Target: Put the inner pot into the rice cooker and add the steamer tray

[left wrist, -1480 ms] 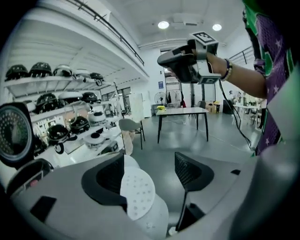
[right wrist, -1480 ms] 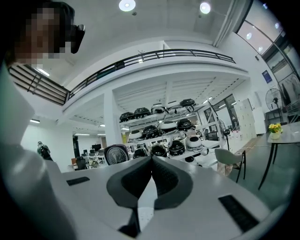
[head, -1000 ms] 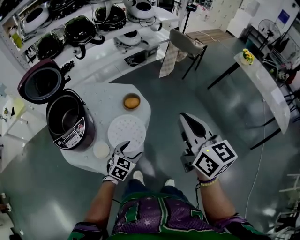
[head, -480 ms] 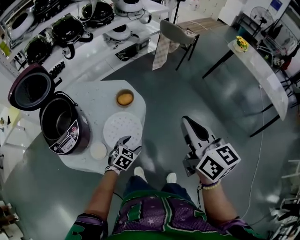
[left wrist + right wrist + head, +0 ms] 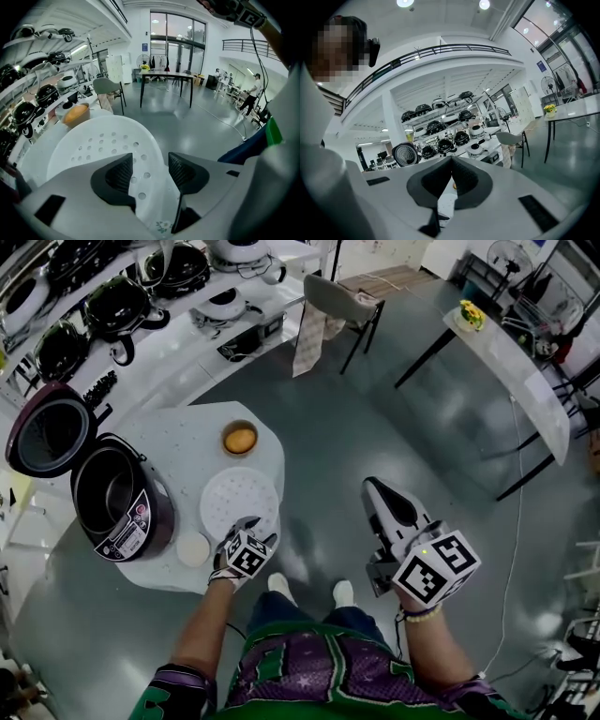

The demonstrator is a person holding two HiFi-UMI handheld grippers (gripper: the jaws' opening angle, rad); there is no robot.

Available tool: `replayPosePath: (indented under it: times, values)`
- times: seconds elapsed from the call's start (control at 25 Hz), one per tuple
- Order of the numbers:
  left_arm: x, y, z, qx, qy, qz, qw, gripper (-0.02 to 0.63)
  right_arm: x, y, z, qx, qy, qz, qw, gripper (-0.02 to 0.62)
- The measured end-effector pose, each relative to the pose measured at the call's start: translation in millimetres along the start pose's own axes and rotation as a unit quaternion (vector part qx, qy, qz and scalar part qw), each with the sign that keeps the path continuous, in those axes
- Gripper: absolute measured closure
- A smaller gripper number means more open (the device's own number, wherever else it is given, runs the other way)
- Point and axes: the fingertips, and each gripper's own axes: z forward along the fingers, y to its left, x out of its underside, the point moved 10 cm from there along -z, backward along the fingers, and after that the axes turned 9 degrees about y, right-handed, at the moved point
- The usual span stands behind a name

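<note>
The white perforated steamer tray [image 5: 239, 501] [image 5: 103, 140] lies flat on the small white table [image 5: 267, 442], right of the dark rice cooker [image 5: 122, 512]. The cooker's lid [image 5: 45, 432] stands open, and its well [image 5: 105, 491] looks dark with a pot inside. My left gripper [image 5: 251, 526] [image 5: 150, 171] points down at the tray's near edge. Its jaws straddle the rim; they have just been closing but are still apart from it. My right gripper [image 5: 377, 487] [image 5: 451, 180] is shut and empty, held over the floor to the right of the table.
A small bowl with orange contents [image 5: 240, 439] [image 5: 76, 114] sits behind the tray. A small white round piece [image 5: 194, 547] lies near the table's front edge. Shelves of rice cookers [image 5: 122, 306], a chair [image 5: 337, 301] and a long table [image 5: 511, 371] stand further off.
My left gripper has dropped onto the near edge of the steamer tray and its jaws have narrowed around the rim. The right gripper has hardly shifted.
</note>
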Motion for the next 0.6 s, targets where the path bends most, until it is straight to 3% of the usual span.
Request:
replayPosePath:
  times: [0.6]
  values:
    - [-3, -3, 12, -0.005, 0.036, 0.045, 0.9983, 0.495, 4, -4, -4, 0.018, -0.010, 0.011, 1.000, 0.589]
